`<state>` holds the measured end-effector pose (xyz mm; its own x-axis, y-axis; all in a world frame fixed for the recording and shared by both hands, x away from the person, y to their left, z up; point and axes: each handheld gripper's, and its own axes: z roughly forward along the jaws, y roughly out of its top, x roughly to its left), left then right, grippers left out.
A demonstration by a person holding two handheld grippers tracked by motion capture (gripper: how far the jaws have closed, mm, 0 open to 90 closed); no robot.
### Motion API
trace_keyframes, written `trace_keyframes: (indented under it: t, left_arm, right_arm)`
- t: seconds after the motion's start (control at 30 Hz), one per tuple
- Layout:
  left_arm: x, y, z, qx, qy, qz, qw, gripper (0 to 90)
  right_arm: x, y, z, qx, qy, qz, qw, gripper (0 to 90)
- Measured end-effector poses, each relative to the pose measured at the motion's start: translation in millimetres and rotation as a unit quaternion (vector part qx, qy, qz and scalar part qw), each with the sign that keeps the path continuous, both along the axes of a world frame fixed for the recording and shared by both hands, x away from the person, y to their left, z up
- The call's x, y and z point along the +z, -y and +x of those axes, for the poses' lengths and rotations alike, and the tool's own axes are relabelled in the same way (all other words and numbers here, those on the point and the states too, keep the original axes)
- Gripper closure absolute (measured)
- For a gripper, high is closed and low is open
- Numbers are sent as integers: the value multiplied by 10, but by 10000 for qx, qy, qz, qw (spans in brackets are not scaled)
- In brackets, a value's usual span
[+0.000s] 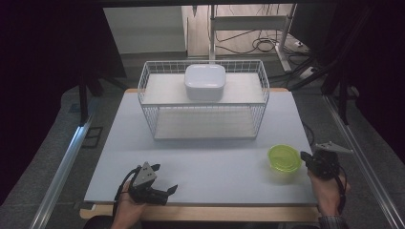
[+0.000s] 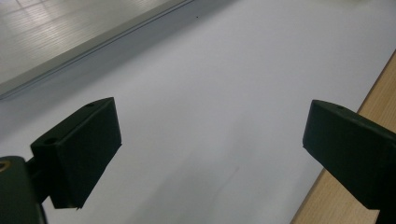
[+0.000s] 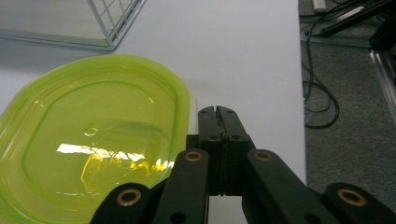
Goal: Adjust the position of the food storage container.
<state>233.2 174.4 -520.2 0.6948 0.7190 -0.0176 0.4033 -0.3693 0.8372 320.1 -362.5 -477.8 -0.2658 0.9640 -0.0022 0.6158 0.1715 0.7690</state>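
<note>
A translucent yellow-green lidded container (image 1: 283, 159) (image 3: 93, 140) sits on the white tabletop at the right front. My right gripper (image 1: 304, 156) (image 3: 217, 112) lies just right of it, jaws pressed together with nothing between them, the tips close beside the container's rim. I cannot tell whether they touch it. At the left front my left gripper (image 1: 165, 178) (image 2: 210, 135) rests low over the table near its front edge. Its jaws stand wide apart over bare surface.
A white wire basket rack (image 1: 153, 121) stands at the back middle of the table (image 1: 215, 162). A white lidded box (image 1: 205, 82) sits on its upper shelf. Cables and metal frame legs lie on the floor beyond and to the right.
</note>
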Motion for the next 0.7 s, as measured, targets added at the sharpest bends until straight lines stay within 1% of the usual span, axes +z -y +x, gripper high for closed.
trace_keyframes:
  t: [0.17,0.3,0.5,0.7]
  left_arm:
    - [-3,4,0,-4,-2,25,10000,40]
    - [-5,4,1,1,-6,28,10000,41]
    - [-10,12,0,-5,-28,41,10000,41]
    - [-9,17,-3,-15,-20,65,10000,41]
  right_arm:
    - [-17,-53,7,-2,-78,28,10000,899]
    - [-26,-132,11,59,-134,66,9999,899]
    - [-31,-316,-1,258,-240,114,9993,899]
    - [-39,-580,-40,579,-337,135,9977,899]
